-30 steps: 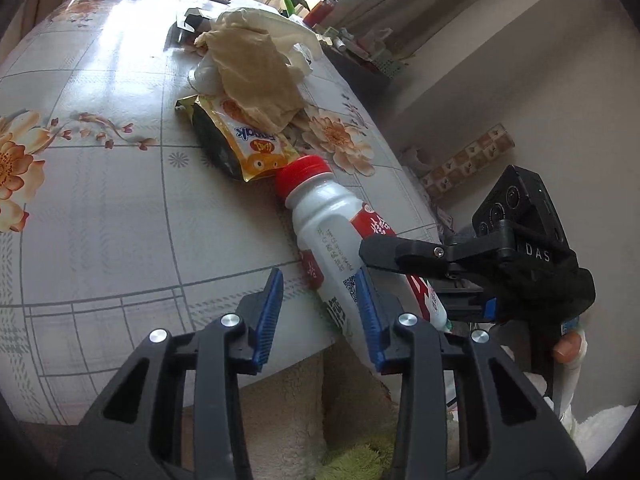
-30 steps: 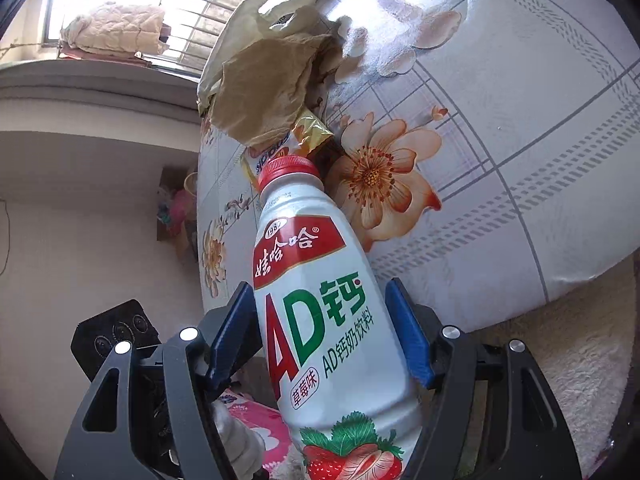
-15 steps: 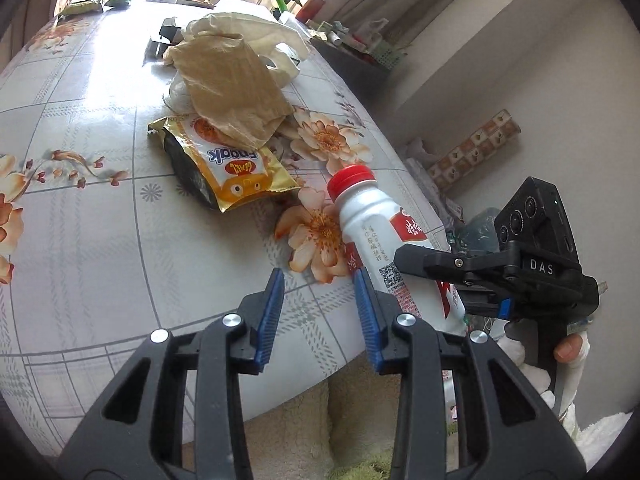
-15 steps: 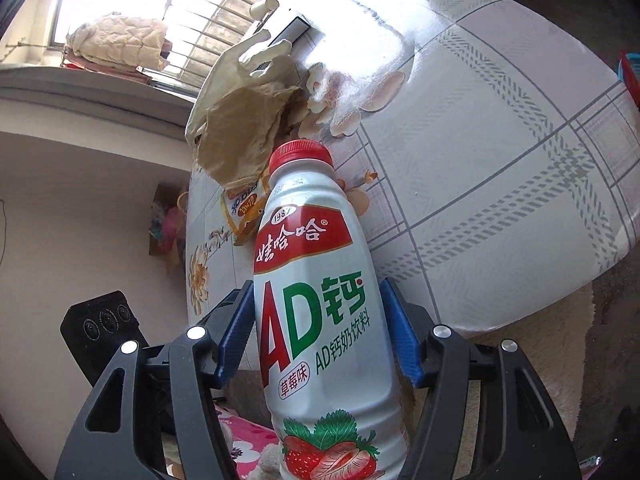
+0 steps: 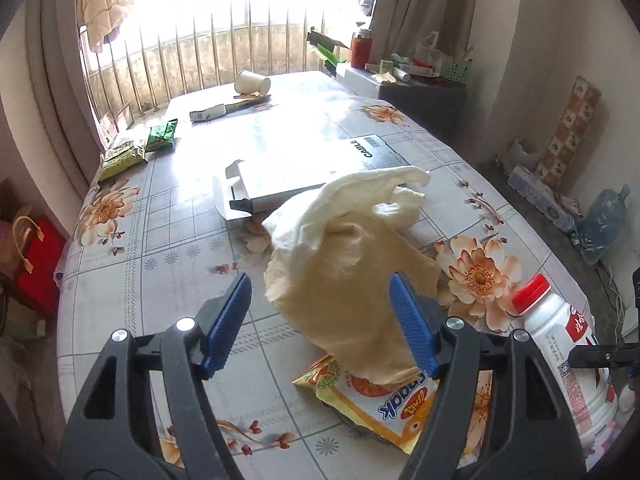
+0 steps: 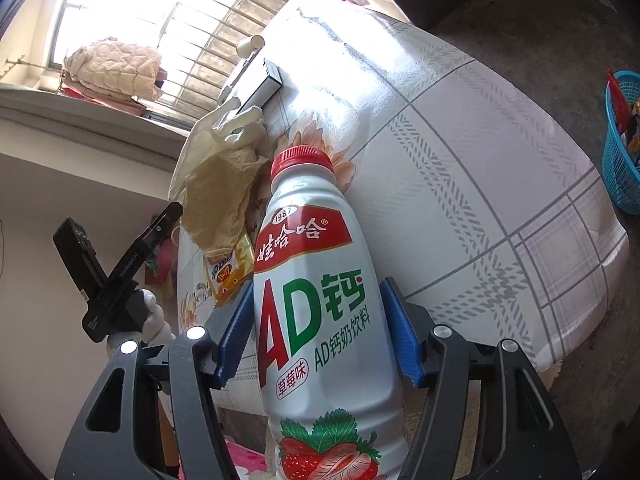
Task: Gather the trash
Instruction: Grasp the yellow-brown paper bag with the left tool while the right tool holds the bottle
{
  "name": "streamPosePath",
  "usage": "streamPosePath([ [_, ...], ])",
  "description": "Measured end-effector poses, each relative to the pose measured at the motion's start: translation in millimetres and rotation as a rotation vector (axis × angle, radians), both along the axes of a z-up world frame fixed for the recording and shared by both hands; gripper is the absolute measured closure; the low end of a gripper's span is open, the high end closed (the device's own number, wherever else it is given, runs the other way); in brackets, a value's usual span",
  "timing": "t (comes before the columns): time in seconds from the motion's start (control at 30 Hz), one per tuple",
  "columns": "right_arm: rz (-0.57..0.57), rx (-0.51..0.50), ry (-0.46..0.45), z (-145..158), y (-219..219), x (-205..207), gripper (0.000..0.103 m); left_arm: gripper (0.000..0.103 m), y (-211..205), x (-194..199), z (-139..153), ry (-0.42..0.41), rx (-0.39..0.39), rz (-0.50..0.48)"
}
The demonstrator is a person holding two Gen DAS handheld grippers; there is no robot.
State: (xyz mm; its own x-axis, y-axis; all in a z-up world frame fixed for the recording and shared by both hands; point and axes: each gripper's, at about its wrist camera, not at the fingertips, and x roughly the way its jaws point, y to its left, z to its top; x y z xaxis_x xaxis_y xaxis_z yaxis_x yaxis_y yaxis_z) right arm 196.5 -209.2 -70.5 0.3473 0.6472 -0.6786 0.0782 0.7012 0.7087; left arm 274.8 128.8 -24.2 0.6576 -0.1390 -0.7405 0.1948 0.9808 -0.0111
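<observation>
My right gripper (image 6: 318, 332) is shut on a white milk-drink bottle (image 6: 316, 300) with a red cap, its blue pads pressing both sides of the body. It holds the bottle (image 5: 560, 340) tilted at the near right edge of the flowered table (image 5: 160, 240). My left gripper (image 5: 320, 320) hovers over the table with its jaws opening wide. Beyond and between the jaws lies a crumpled cream and tan bag (image 5: 352, 264), and the pads do not touch it. The bag rests partly on a yellow snack packet (image 5: 384, 404).
A flat box marked CABLE (image 5: 304, 156) lies behind the bag. Farther back are a tipped paper cup (image 5: 252, 82), a small carton (image 5: 208, 114) and green packets (image 5: 160, 136). A blue basket (image 6: 622, 152) stands on the floor, and a red bag (image 5: 36, 256) sits left of the table.
My left gripper swung away from beside the bottle to face the crumpled bag, and its jaws opened wide. My right gripper kept the bottle and shifted along the table's edge.
</observation>
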Motion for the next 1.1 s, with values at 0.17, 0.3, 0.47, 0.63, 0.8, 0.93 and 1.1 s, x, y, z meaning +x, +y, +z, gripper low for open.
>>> streamPosePath([
  [0.17, 0.008, 0.021, -0.002, -2.1, 0.3, 1.6, 0.042, 0.035, -27.2, 17.5, -17.2, 0.009, 0.183, -0.080],
  [0.3, 0.013, 0.027, -0.008, -1.8, -2.0, -0.8, 0.042, 0.039, -32.7, 23.3, -28.1, 0.047, 0.212, -0.081],
  [0.47, 0.014, 0.042, -0.009, -3.4, -3.5, -0.9, 0.042, 0.040, -30.4, 23.5, -26.9, 0.059, 0.187, -0.050],
  [0.63, 0.013, 0.047, -0.010, -4.7, -3.6, 0.5, 0.042, 0.042, -24.7, 17.4, -20.9, 0.073, 0.161, -0.038],
  [0.8, 0.014, 0.050, -0.011, -5.3, -4.4, 0.7, 0.042, 0.043, -16.8, 11.1, -16.3, 0.082, 0.101, -0.040],
  [0.93, 0.013, 0.053, -0.010, -5.3, -4.9, 0.8, 0.042, 0.043, -6.7, 15.6, -13.5, 0.095, 0.004, -0.028],
  [1.1, 0.012, 0.049, -0.010, -4.7, -4.2, 0.9, 0.042, 0.043, 2.1, 22.6, -8.7, 0.096, -0.087, -0.003],
])
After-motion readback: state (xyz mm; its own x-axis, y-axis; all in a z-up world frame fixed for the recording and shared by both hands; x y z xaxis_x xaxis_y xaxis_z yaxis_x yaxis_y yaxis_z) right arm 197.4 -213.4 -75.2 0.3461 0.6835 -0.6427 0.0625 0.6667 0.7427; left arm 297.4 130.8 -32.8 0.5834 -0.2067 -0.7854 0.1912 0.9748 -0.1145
